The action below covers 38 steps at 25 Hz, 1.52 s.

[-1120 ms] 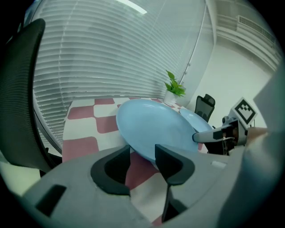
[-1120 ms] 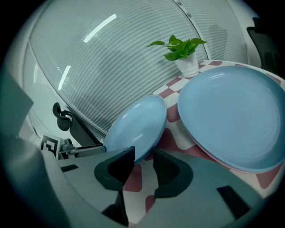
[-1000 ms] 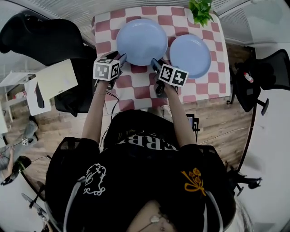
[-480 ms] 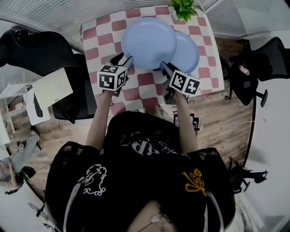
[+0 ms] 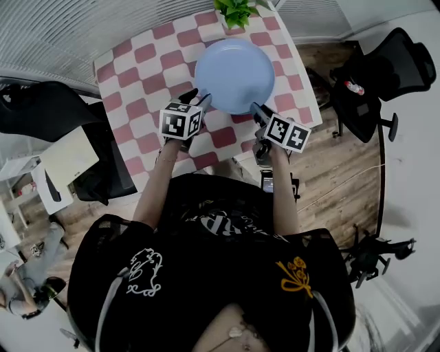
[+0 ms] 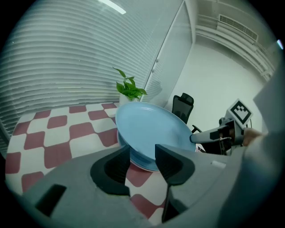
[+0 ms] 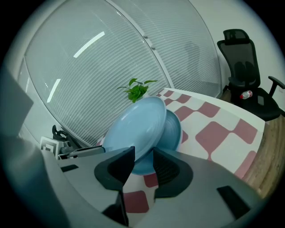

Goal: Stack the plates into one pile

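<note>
The left hand-held gripper (image 5: 203, 102) and right hand-held gripper (image 5: 256, 108) pinch opposite rims of the top plate (image 5: 234, 72) — probably hard, slippery, breakable.

The upper plate (image 5: 234, 74) lay ahead of and between the left claw (image 5: 198, 102) and the right claw (image 5: 258, 113), its rim in both, over the lower plate (image 7: 173, 129) on the surface (image 5: 137, 89). The plant (image 5: 236, 10) stood beyond; a chair (image 5: 364, 82) stood right of the right claw.
</note>
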Available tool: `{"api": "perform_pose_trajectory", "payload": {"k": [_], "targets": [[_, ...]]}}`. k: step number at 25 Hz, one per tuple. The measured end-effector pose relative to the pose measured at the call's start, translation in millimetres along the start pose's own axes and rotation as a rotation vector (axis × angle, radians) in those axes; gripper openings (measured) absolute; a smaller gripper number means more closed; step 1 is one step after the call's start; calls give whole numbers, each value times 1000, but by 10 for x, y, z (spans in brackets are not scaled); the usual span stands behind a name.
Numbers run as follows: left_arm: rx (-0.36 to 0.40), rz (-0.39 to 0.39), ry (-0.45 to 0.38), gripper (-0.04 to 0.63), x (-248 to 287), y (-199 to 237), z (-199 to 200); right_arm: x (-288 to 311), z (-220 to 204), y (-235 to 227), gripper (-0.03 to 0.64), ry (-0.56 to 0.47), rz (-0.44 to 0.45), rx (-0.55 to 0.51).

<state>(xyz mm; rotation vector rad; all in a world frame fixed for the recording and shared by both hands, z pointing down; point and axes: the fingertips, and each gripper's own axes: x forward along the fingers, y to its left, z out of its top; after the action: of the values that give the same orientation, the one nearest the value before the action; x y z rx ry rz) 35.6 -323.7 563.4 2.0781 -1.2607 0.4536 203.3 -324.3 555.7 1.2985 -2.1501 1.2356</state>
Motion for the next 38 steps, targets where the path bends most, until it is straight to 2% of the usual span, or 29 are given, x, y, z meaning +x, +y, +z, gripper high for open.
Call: {"api": "perform_pose_trajectory", "payload": {"k": [6,13,19,22,25,32,35,38], "targets": [[-24,11,89,184,198,-165,-137,0,-75,-310,127,51,-23,26],[-70,35,143,185,299,-124,-260,117,-137,-417,127,84,-20,37],[-25,63,175,193,342,-101,-329,175,-155,-477,127,95,-42,-25],[34,87,153,216,273,-77,-271,110,19,-515,146,34,-84,-88],[77,101,111,216,120,-87,-184,2,219,-466,146,-12,-44,-121],[69,132,-33,215,-293,-219,56,-267,486,-4,146,-128,112,-268],[59,136,-88,213,-450,-339,121,-316,415,227,144,-131,181,-322],[15,130,-160,207,-624,-447,191,-313,307,440,143,-112,246,-369]]}}
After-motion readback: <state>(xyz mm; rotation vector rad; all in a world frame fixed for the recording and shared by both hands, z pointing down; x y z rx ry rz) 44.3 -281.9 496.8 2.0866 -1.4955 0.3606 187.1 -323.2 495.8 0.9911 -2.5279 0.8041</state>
